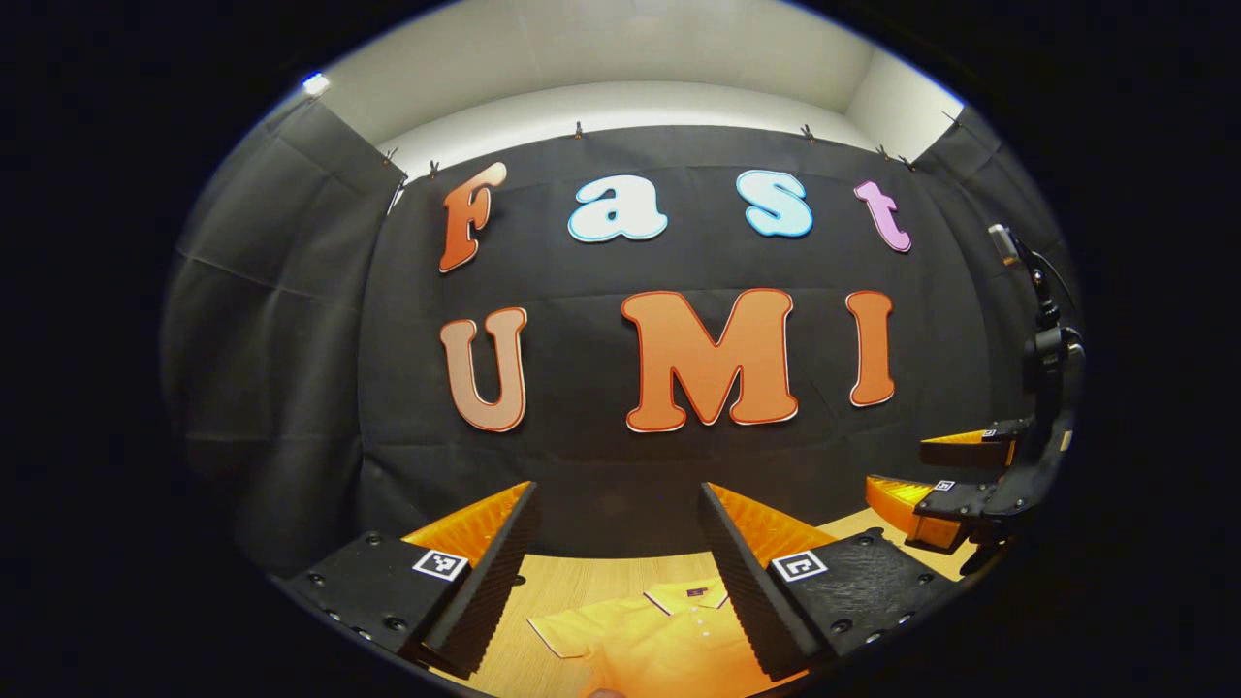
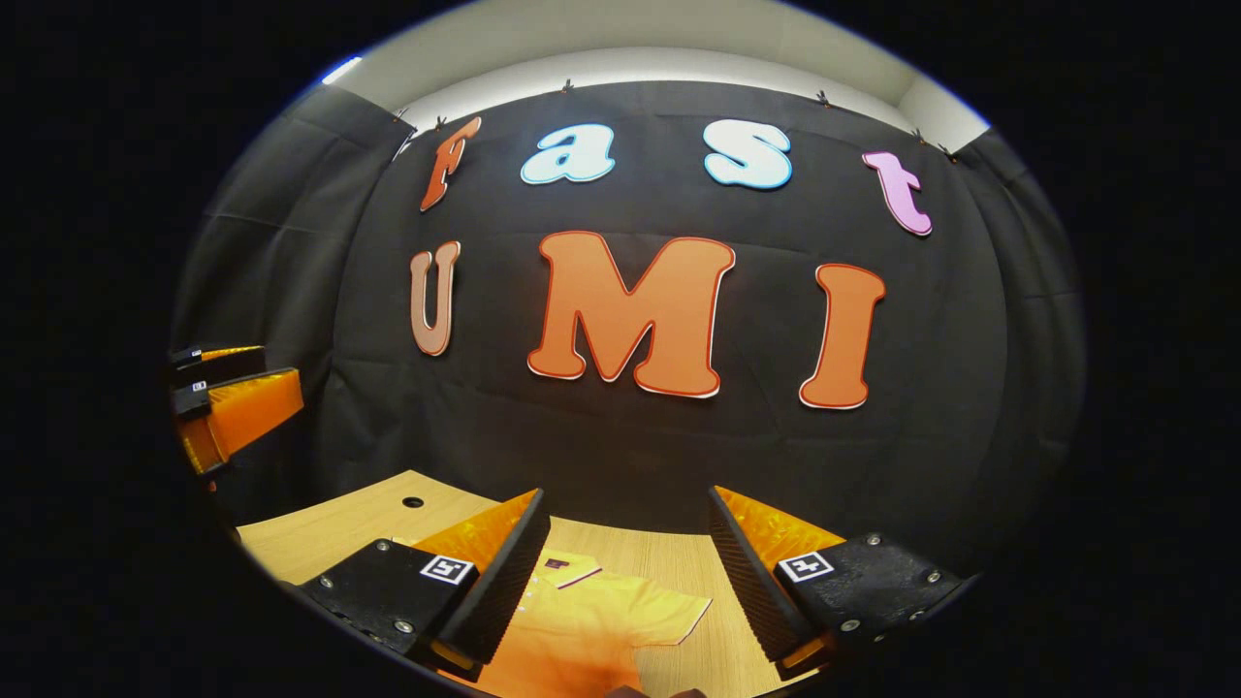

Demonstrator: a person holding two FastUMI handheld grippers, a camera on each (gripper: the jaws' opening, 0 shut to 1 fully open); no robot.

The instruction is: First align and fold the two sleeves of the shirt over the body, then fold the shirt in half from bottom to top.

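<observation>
A yellow-orange polo shirt lies flat on the wooden table, collar toward the back wall, one short sleeve spread to the left. My left gripper hovers above it, open, nothing between its fingers. In the right gripper view the same shirt shows its collar and its other sleeve spread to the right. Above it my right gripper is held open and empty. The right gripper also appears at the right edge of the left gripper view, and the left gripper at the left edge of the right gripper view.
The black cloth wall rises just behind the table's far edge. A small round hole sits in the tabletop left of the shirt. Bare wood shows around the shirt on both sides.
</observation>
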